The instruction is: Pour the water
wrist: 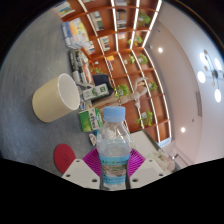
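Note:
A clear water bottle (114, 150) with a pale blue label and a light cap stands between my fingers, its cap end pointing away from me. My gripper (113, 163) is shut on the bottle, with the pink pads (93, 160) pressing on both of its sides. A cream cup (56, 97) sits on the grey table (35, 50) beyond the fingers and off to the left of the bottle, its mouth turned toward the bottle's cap side. The whole scene appears rolled sideways, so the bottle is held tilted relative to the table.
A red round disc (64, 156) lies on the table near my left finger. Wooden shelves (115, 40) stocked with boxes and packets fill the background beyond the cup. Ceiling lights (205, 72) show on the right.

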